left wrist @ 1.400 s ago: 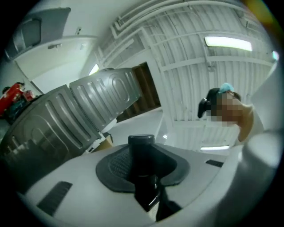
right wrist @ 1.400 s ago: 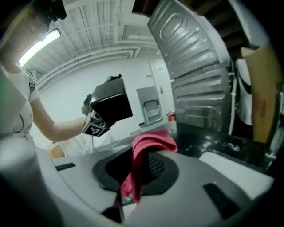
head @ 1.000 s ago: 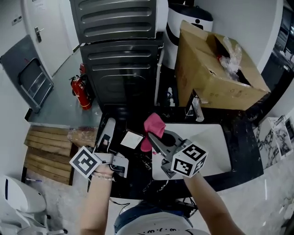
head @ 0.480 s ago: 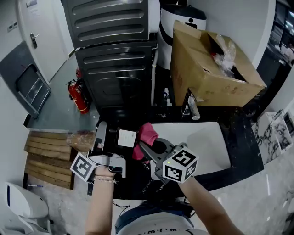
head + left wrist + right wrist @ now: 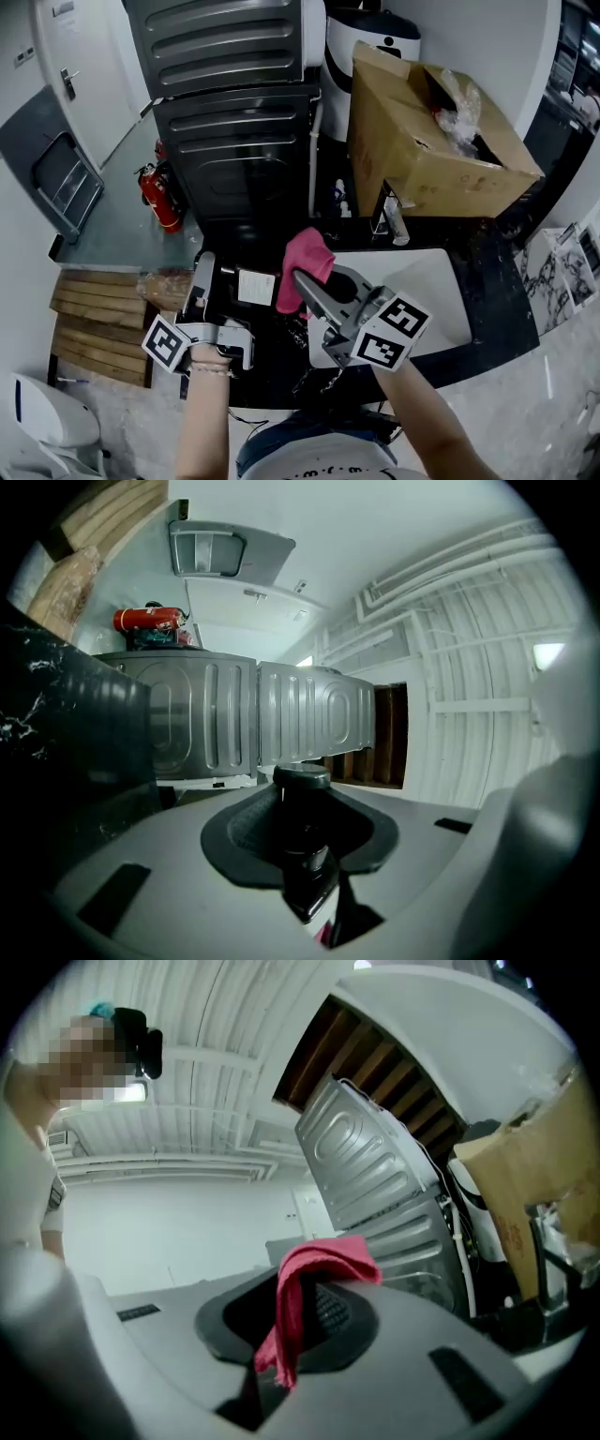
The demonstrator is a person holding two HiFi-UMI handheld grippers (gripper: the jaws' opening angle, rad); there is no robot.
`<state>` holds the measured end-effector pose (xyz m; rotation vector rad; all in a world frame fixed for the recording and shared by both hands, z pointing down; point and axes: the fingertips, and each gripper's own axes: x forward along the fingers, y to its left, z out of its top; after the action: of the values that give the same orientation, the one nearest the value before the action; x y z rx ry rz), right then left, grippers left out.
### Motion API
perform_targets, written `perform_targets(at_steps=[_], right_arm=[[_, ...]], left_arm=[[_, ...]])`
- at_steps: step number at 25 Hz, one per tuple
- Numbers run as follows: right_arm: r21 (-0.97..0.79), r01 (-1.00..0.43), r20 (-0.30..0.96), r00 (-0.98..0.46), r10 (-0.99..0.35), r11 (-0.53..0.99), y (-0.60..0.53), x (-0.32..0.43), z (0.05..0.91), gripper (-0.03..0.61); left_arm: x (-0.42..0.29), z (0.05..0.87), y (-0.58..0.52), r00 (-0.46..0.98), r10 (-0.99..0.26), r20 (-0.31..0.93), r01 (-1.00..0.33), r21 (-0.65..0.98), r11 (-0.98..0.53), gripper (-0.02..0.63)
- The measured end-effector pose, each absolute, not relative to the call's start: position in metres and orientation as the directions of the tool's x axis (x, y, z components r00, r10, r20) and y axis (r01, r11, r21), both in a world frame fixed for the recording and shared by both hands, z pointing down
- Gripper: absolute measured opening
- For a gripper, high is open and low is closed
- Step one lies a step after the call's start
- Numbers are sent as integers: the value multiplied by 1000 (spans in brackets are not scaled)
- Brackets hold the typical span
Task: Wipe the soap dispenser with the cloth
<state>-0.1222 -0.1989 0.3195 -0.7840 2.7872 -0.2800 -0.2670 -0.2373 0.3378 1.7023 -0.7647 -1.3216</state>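
In the head view my left gripper [image 5: 217,292] is shut on the soap dispenser [image 5: 253,288], a dark bottle with a white label, held over the black counter. The left gripper view shows the dispenser's dark pump top [image 5: 300,832] pinched between the jaws of the left gripper [image 5: 300,808]. My right gripper [image 5: 305,281] is shut on a pink cloth [image 5: 306,261] that hangs just right of the label; I cannot tell whether it touches it. In the right gripper view the cloth [image 5: 302,1302] drapes from the closed jaws of that gripper [image 5: 300,1321].
A white sink [image 5: 422,295] is set in the black marble counter [image 5: 487,300], with a faucet [image 5: 392,220] behind it. A big cardboard box [image 5: 422,141] stands at the back right. Grey ribbed machines [image 5: 234,122], a fire extinguisher [image 5: 155,197] and wooden slats [image 5: 94,309] lie to the left.
The right gripper has risen with the pink cloth, which has come up and a little to the right of the label. The left gripper has rolled slightly while keeping its hold.
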Motion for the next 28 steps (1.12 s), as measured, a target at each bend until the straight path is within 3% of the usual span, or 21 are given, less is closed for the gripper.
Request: perform_targets(at_steps=[7,11,15,18,23,25,28], right_arm=[[-291,-458,-208,-827,-523,840,-193,-126,309,48],[-257,-495,-64,-848,-526,830,-181,-144,349,46],[-228,-507,82,-861,-503,831,-171,-154,389,48],[-183,-552,167,-833,-527,814,-171,-150,410,48],[-215,-606,172,-795,-581,766,-179,-127,415,48],[-220,-638,175,-770,-614,738,-184,-114,416,48],[-225,-679,193,-734,-651,699,-189,-95,420,48]], left_arm=[[-266,339,-238,227,-851,-473,67,879,-471,107],[-277,342,-241,185,-860,-475,74,880,-470,107],[-281,343,-243,206,-863,-461,2,882,-470,107],[-278,346,-245,234,-876,-423,-120,881,-457,107],[-265,353,-256,286,-894,-345,-356,828,-434,107],[-261,357,-263,305,-911,-278,-530,745,-405,107],[-245,352,-278,351,-917,-191,-773,493,-399,107]])
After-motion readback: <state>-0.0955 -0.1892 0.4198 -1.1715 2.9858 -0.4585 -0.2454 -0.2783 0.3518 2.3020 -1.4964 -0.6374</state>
